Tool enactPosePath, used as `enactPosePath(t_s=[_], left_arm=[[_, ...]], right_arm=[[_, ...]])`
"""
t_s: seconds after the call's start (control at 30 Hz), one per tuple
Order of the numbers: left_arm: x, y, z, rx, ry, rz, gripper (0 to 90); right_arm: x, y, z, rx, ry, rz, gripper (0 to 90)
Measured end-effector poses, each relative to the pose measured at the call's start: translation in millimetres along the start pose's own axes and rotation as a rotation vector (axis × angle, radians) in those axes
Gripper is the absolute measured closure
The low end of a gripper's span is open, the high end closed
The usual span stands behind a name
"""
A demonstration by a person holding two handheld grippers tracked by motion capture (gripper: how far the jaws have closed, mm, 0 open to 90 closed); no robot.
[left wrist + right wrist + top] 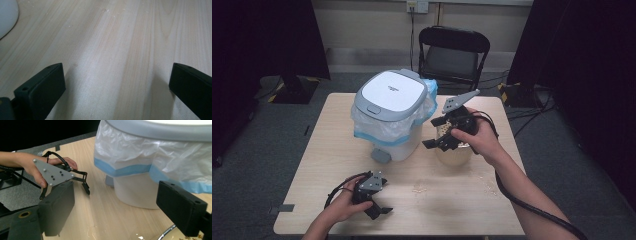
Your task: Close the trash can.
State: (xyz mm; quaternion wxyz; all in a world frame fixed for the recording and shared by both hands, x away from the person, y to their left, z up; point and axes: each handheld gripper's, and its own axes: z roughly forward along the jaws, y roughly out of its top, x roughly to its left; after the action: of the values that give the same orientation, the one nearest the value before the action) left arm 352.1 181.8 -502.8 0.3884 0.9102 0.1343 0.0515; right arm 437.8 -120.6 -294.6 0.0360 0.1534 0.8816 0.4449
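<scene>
A white pedal bin [391,112] with a shut grey-rimmed lid and a white and blue liner [377,131] stands at the middle back of the wooden table [312,165]. To its right sits a bowl [454,156] of pale grains. My right gripper [439,145] hovers open just above the bowl's near-left edge, pointing toward the bin [135,192]; its jaws [115,205] hold nothing, and the bowl's rim [167,231] shows below them. My left gripper [379,210] rests low near the table's front edge, jaws wide open [116,85] over bare wood.
Spilled grains [419,189] lie on the table in front of the bowl, with more at the right [489,187]. The bin's pedal [381,156] sticks out toward me. A black folding chair [453,55] stands behind the table. Cables trail from both grippers.
</scene>
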Motion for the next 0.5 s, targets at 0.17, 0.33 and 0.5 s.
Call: enactPosePath(t_s=[0.17, 0.33, 0.5], left_arm=[[-0.1, 0.0, -0.1, 0.001, 0.001, -0.001, 0.0], [-0.1, 0.0, 0.0, -0.001, 0.000, -0.002, 0.0], [-0.2, 0.0, -0.1, 0.002, 0.001, -0.002, 0.0]], right_arm=[[2.4, -9.3, 2.2, 0.004, 0.005, 0.002, 14.6], [4.4, -17.3, 3.8, 0.014, 0.005, -0.002, 14.6], [8.8, -29.4, 5.2, 0.016, 0.020, 0.002, 14.6]])
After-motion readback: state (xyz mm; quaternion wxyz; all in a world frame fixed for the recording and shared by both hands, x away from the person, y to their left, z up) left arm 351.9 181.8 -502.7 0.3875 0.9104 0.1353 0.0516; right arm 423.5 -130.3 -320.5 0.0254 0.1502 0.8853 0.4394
